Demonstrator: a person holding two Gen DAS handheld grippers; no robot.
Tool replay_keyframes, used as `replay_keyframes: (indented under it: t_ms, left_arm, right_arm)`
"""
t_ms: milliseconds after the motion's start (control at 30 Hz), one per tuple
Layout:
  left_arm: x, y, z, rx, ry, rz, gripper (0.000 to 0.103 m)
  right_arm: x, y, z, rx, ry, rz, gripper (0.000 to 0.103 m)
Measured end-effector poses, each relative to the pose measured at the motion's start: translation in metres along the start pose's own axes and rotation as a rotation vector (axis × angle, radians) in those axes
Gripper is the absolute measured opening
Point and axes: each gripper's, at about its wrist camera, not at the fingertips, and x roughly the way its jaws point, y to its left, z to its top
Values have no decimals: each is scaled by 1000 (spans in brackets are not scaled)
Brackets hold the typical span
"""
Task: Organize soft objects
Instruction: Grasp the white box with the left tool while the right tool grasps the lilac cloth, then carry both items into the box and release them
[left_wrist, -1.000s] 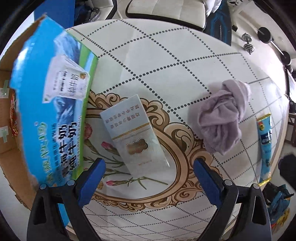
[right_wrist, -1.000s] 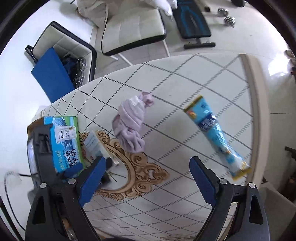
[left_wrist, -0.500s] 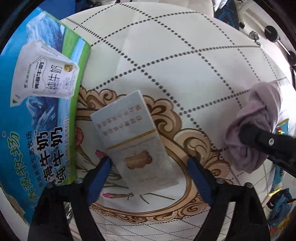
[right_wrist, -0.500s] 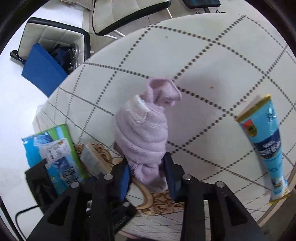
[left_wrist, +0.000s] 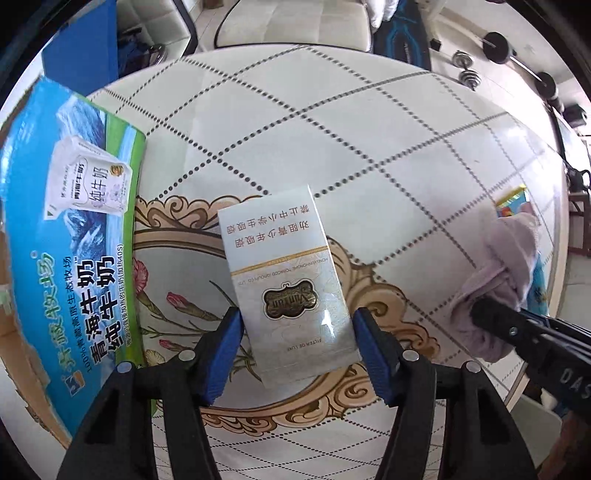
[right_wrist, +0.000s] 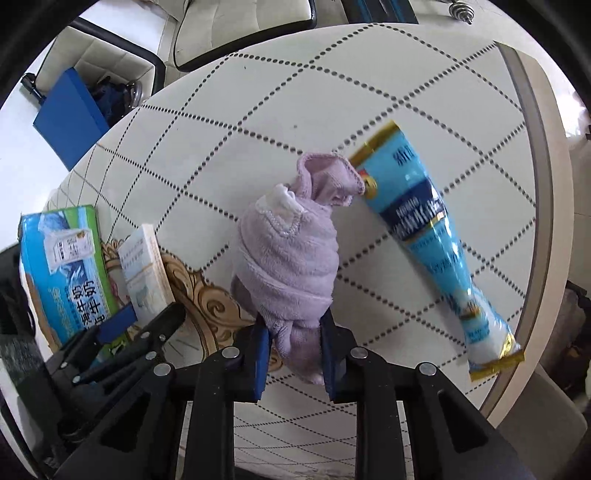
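Observation:
A crumpled purple cloth (right_wrist: 291, 258) lies mid-table, and my right gripper (right_wrist: 294, 326) has its blue pads squeezing the cloth's near end, jaws still closing. In the left wrist view that cloth (left_wrist: 498, 266) sits at the right edge under the right gripper (left_wrist: 517, 332). My left gripper (left_wrist: 297, 314) points straight down over a flat white box (left_wrist: 284, 273). Its jaws are closing with the box's near end between them, and the pads stand just off its sides. In the right wrist view the left gripper (right_wrist: 147, 321) appears at lower left.
A large blue milk carton (left_wrist: 74, 258) lies left of the white box, over brown cardboard. A long blue packet (right_wrist: 424, 236) lies right of the cloth, near the round table's rim (right_wrist: 535, 184). A white chair (left_wrist: 314, 26) and dumbbells (left_wrist: 469, 74) are beyond the table.
The right gripper came down over the purple cloth and closed on its near end. The left gripper slid over the white box and its jaws narrowed around it.

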Motion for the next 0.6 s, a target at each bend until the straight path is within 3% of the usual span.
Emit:
replay_keyframes:
  t_ms: [167, 333, 433, 600]
  left_arm:
    - [-13, -3, -31, 51, -19, -19, 58]
    - [10, -10, -58, 114, 79, -54, 59]
    - [37, -10, -62, 97, 152, -39, 61]
    - [37, -20, -49, 112, 123, -14, 62]
  right_arm:
    - [-3, -1, -33, -17, -22, -19, 24]
    - [12, -7, -60, -21, 14, -44, 24]
    - [24, -12, -67, 2, 32, -45, 24]
    - [34, -14, -70, 30, 19, -58, 24]
